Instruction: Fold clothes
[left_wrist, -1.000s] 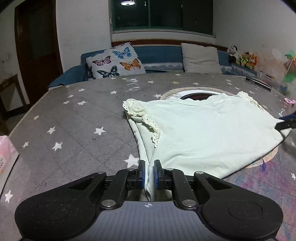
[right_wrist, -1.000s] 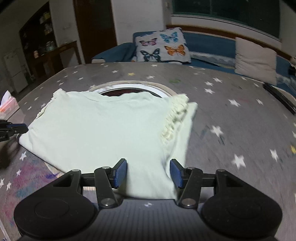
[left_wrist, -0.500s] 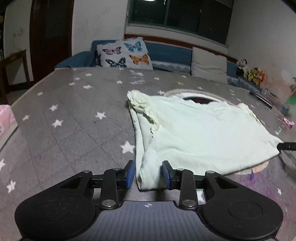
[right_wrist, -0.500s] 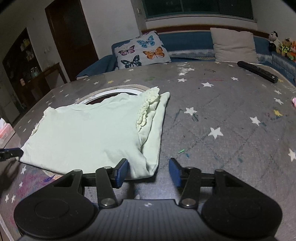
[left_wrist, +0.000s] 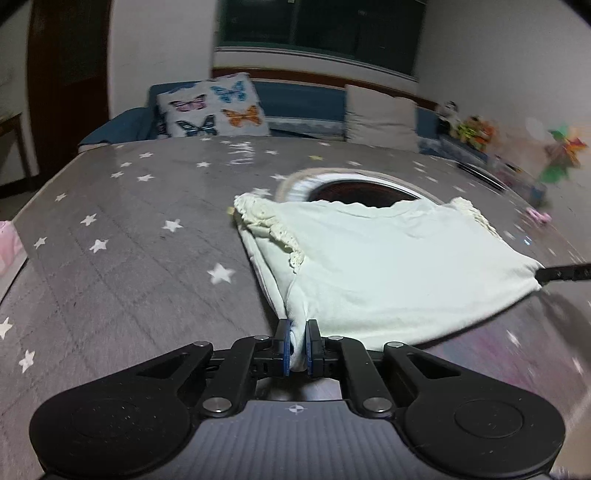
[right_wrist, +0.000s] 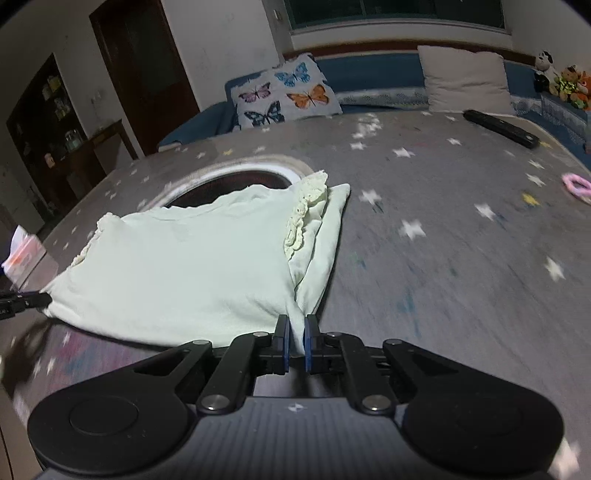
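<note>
Shirt (left_wrist: 388, 266) is lying on the star-print table (left_wrist: 129, 229), sleeves already turned in. We are pinching its near hem corners, left gripper (left_wrist: 296, 345) and right gripper (right_wrist: 294, 343) both clenched on cloth. Probably we are starting a fold toward the collar, lifting evenly.

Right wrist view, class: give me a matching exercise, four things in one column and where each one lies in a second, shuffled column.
Things:
1. pale green top
2. black remote control
3. pink ring
4. butterfly cushion

Places:
A. on the sofa behind the table
B. far right edge of the table
C. far side of the table, right of centre
D. table centre, corner pinched by the right gripper

Pairs: 1-D, 2-C, 3-B, 4-A
</note>
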